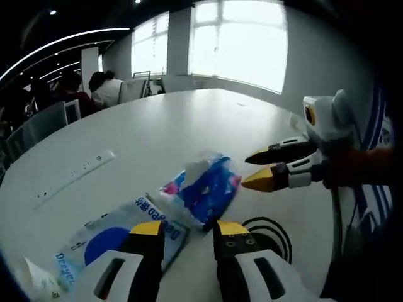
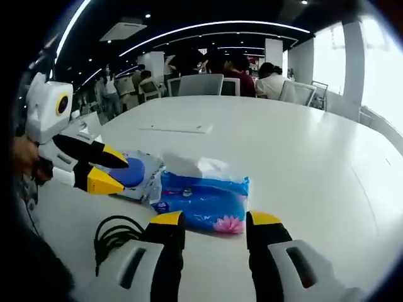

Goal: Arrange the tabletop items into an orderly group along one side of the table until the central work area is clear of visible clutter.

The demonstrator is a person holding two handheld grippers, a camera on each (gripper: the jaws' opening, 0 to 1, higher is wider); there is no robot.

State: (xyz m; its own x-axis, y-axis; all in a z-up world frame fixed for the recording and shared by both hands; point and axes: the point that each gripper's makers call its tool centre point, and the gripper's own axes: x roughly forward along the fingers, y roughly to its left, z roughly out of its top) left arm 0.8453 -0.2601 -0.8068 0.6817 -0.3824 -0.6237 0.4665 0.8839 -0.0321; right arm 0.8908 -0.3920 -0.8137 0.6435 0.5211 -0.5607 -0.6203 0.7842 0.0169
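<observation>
A blue tissue pack [image 1: 204,189] with a pink flower print lies on the white table, white tissue sticking out of its top. A blue-and-white wipes pack [image 1: 113,238] lies flat against its left end. My left gripper [image 1: 189,229] is open, low over the table just short of both packs. My right gripper [image 1: 250,168] reaches in from the right, open, its tips close to the tissue pack's right end. In the right gripper view, the tissue pack [image 2: 201,198] lies just ahead of my open right gripper [image 2: 216,220]. There the left gripper [image 2: 119,173] hangs open at the wipes pack [image 2: 140,171].
A coiled black cable [image 1: 272,234] [image 2: 112,236] lies on the table near the grippers. A flush power strip [image 1: 74,176] [image 2: 176,128] sits in the tabletop [image 1: 189,119]. Chairs [image 2: 200,84] and seated people [image 2: 242,70] line the far edge. Bright windows [image 1: 236,41] stand behind.
</observation>
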